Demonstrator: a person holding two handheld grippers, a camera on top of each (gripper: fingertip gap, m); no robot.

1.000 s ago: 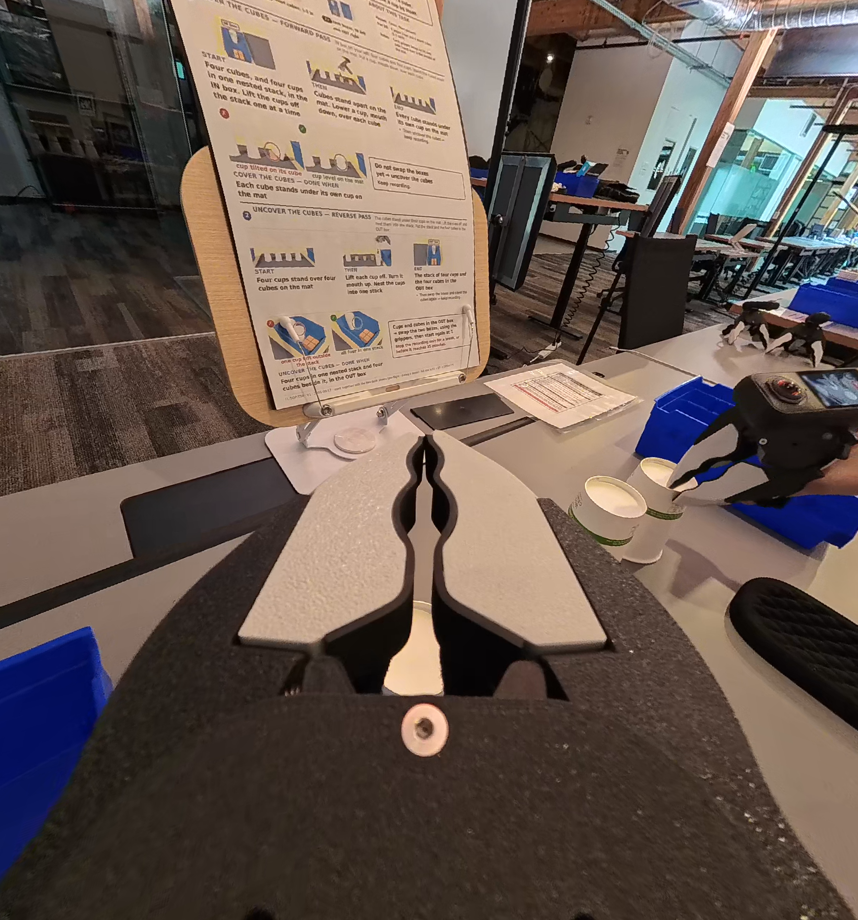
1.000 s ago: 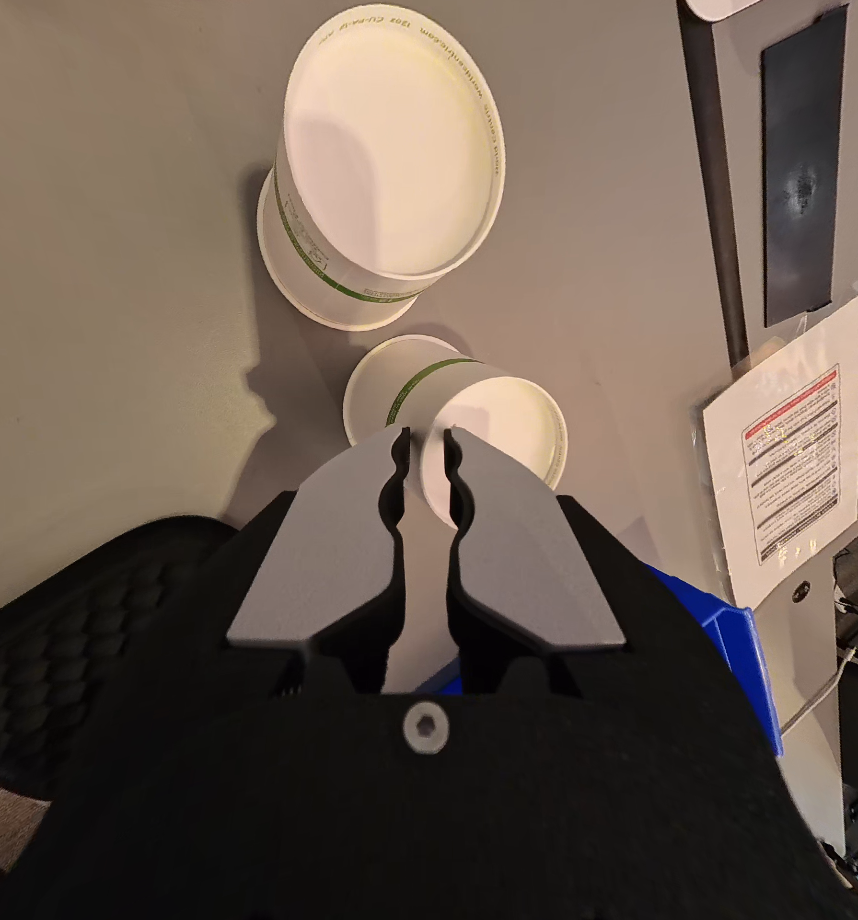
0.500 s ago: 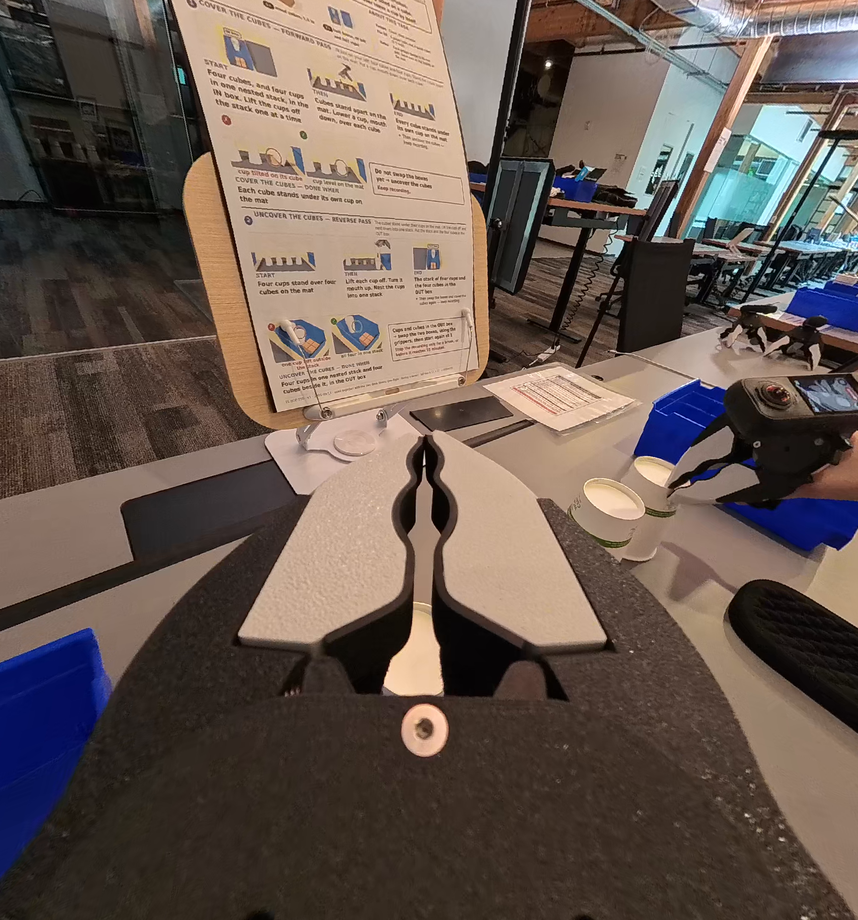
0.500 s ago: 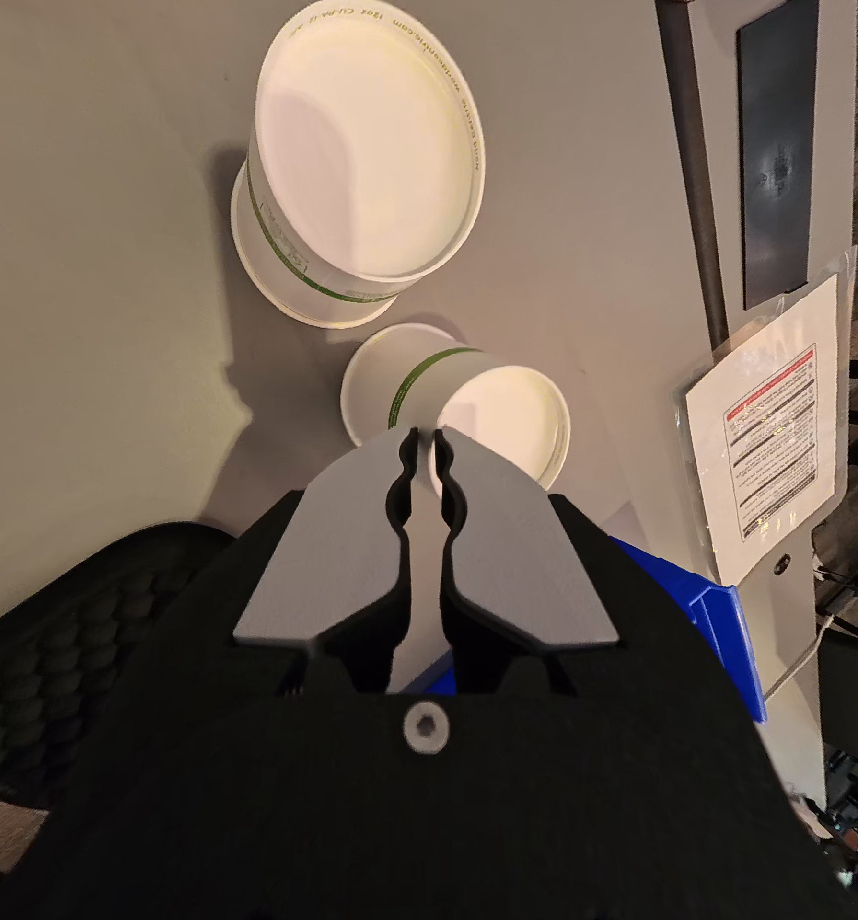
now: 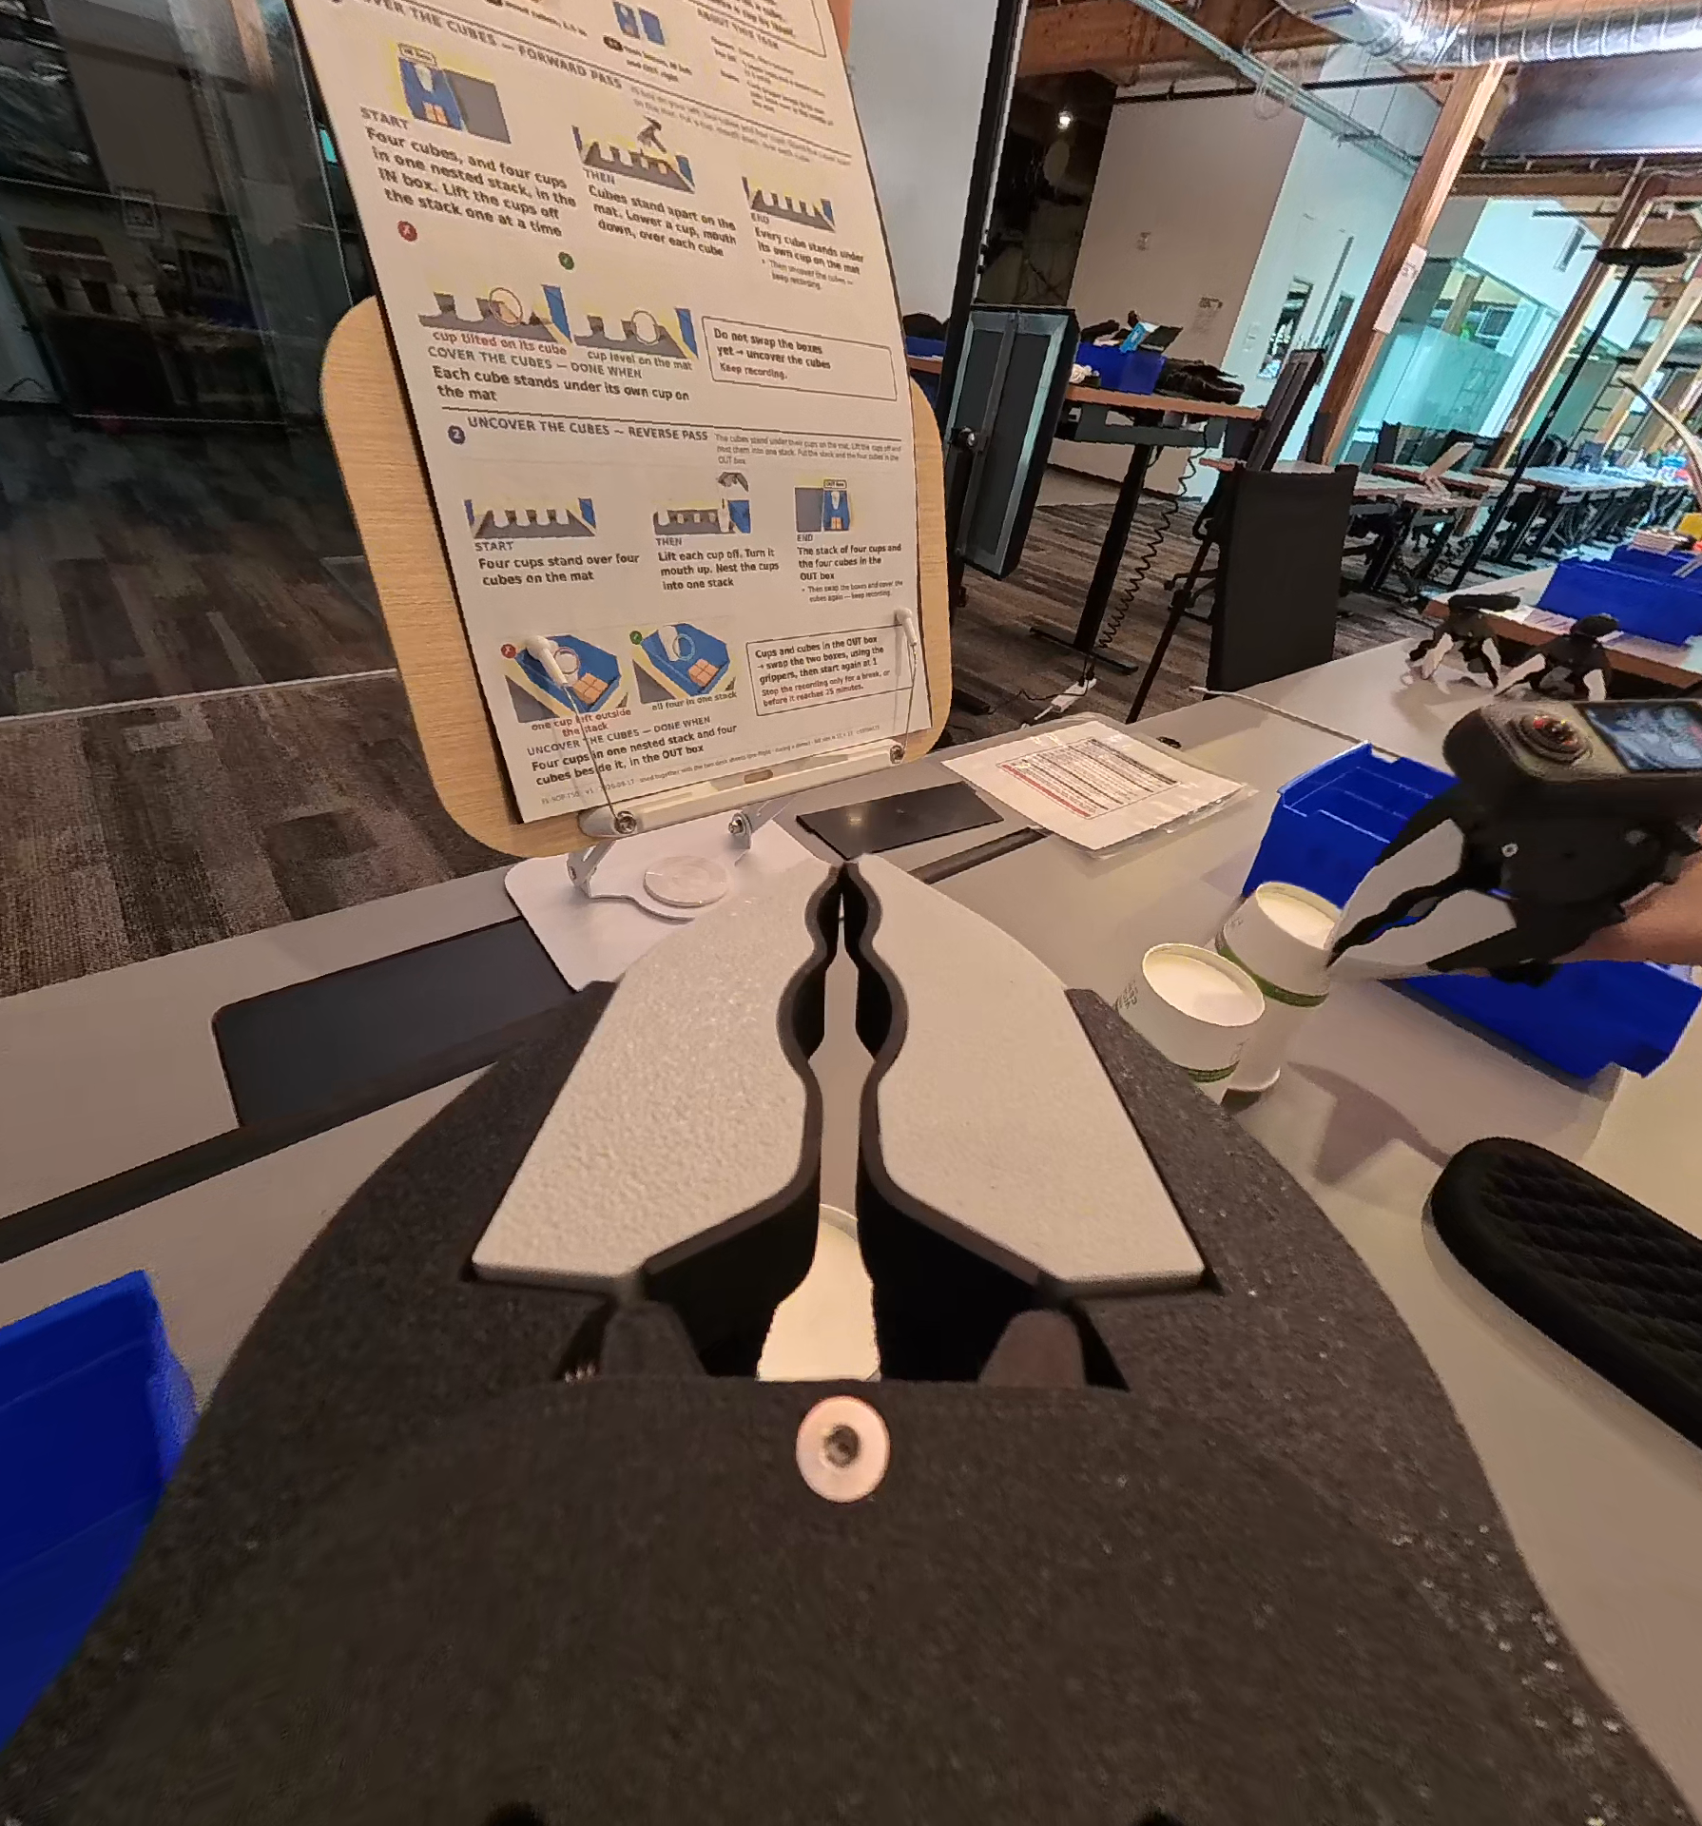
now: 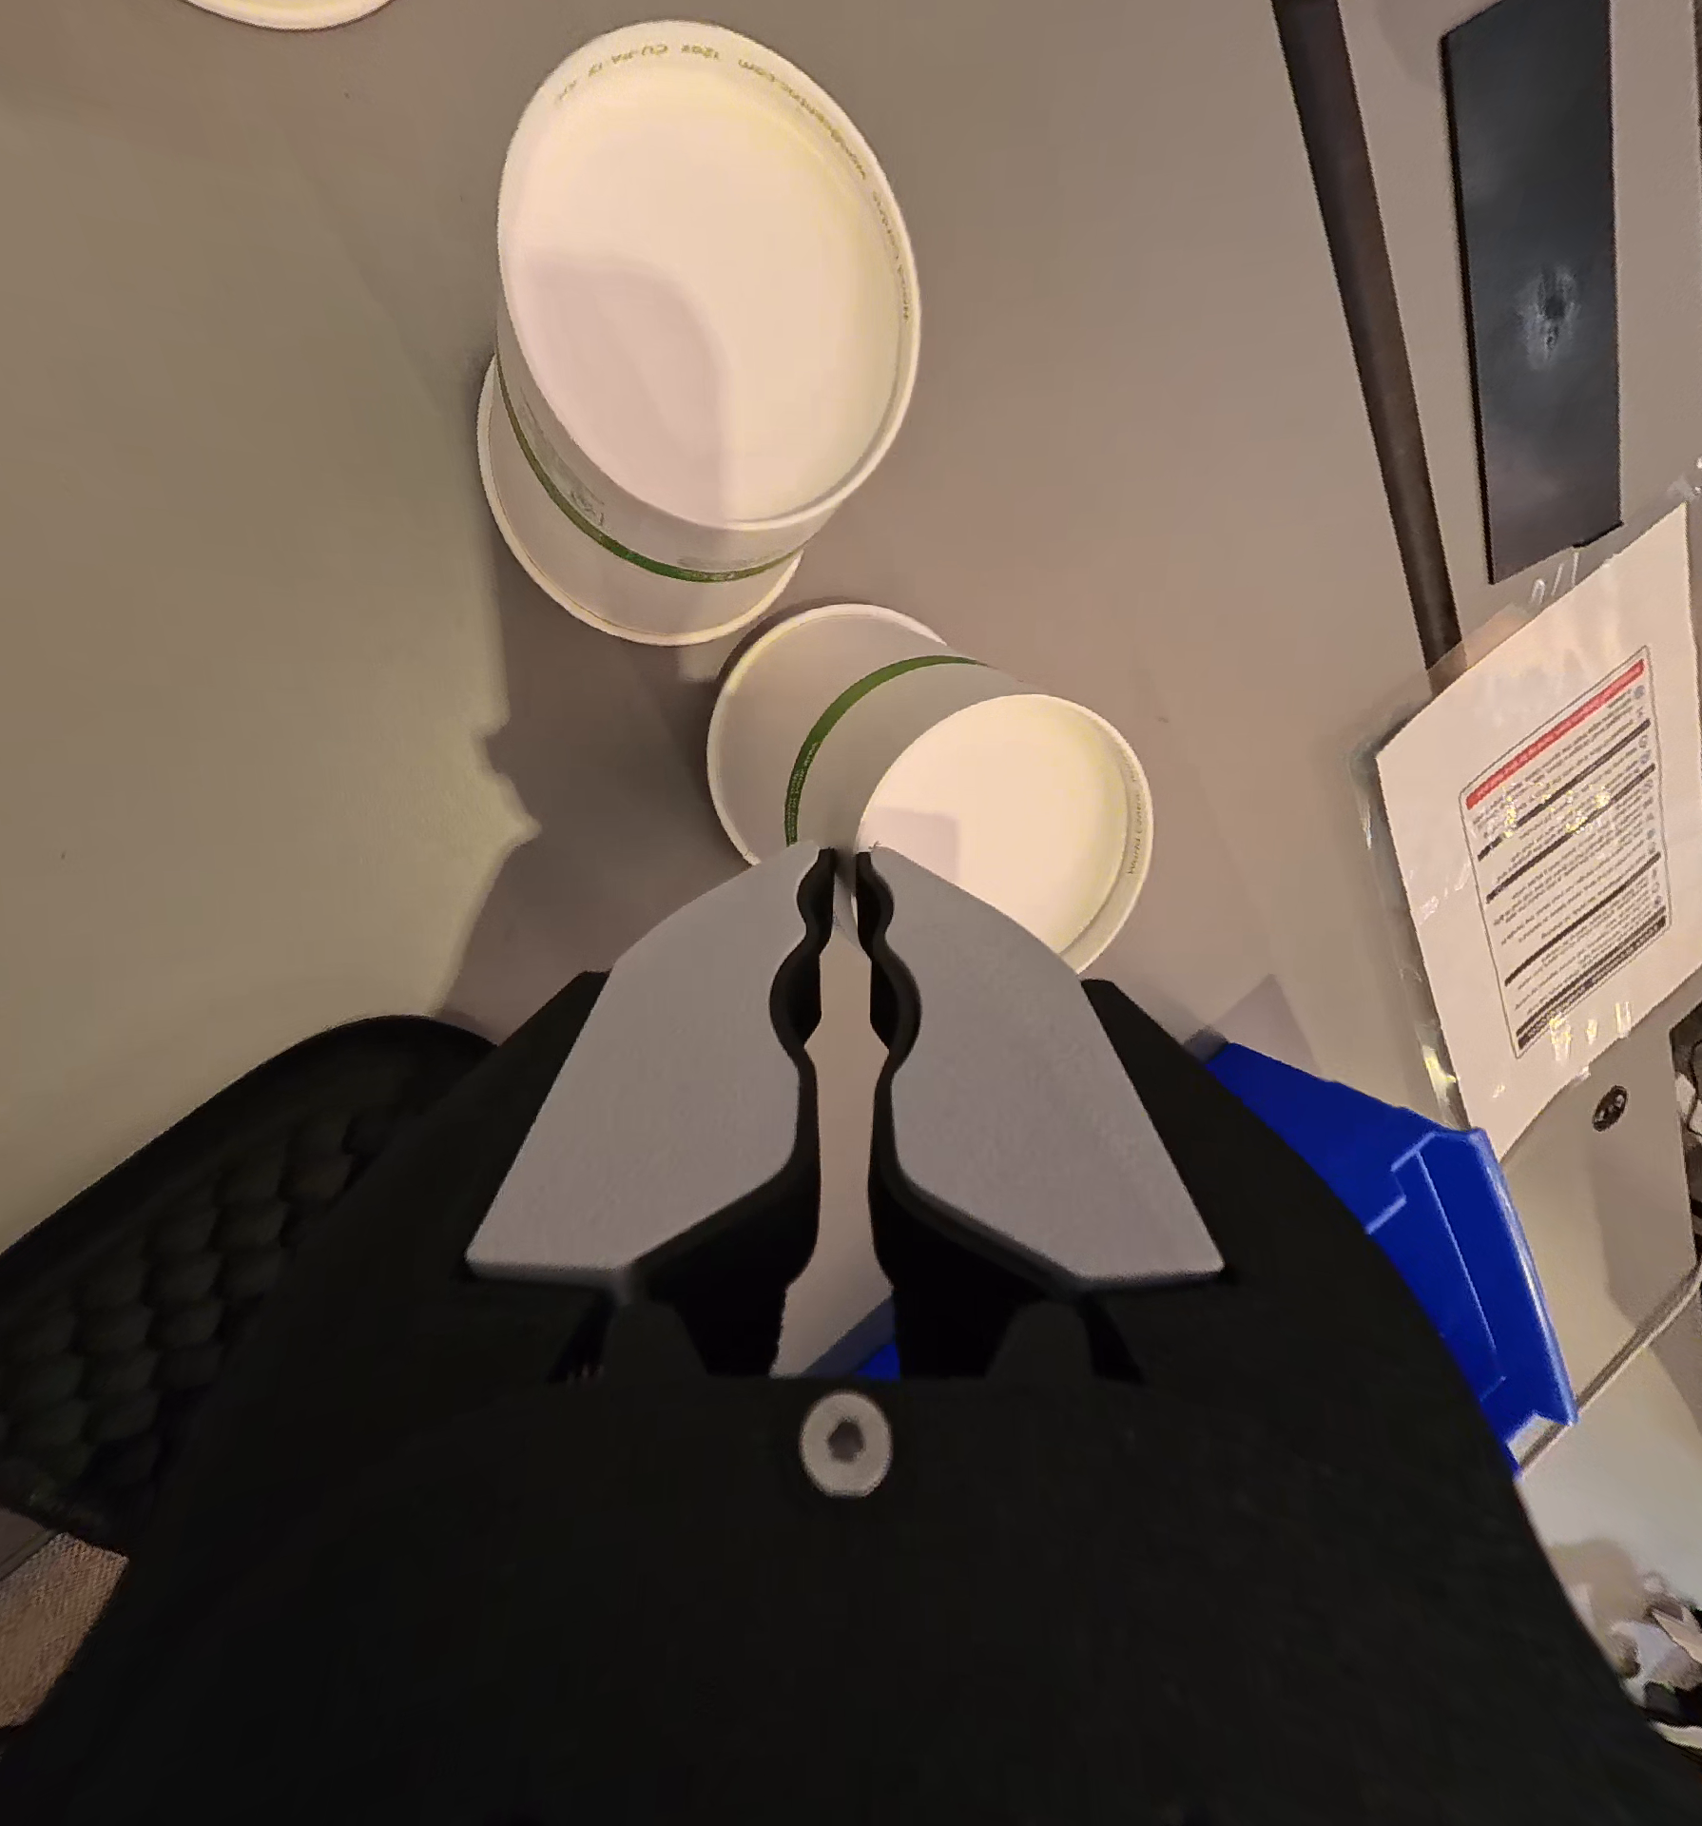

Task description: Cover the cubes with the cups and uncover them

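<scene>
Two white paper cups with a green band stand mouth down on the grey table. The larger-looking cup (image 6: 699,296) is on the left, and the second cup (image 6: 985,790) leans beside it. My right gripper (image 6: 845,858) is shut on the upturned base rim of the leaning cup; it also shows in the left wrist view (image 5: 1336,956) at that cup (image 5: 1272,934), next to the other cup (image 5: 1193,1003). My left gripper (image 5: 843,884) is shut with its fingertips together above the table. Something white (image 5: 822,1294) shows through the gap under it. No cube is visible.
A blue bin (image 5: 1361,820) sits behind the cups and also shows in the right wrist view (image 6: 1420,1235). Another blue bin (image 5: 37,1433) is at the left edge. A black padded rest (image 5: 1618,1275) lies at the right. An instruction board (image 5: 630,395), a laminated sheet (image 5: 1094,781) and a black plate (image 5: 901,815) stand behind.
My right gripper's fingers have closed from a small gap onto the cup's base rim, and that cup now leans more. My left gripper has stayed shut and nearly still.
</scene>
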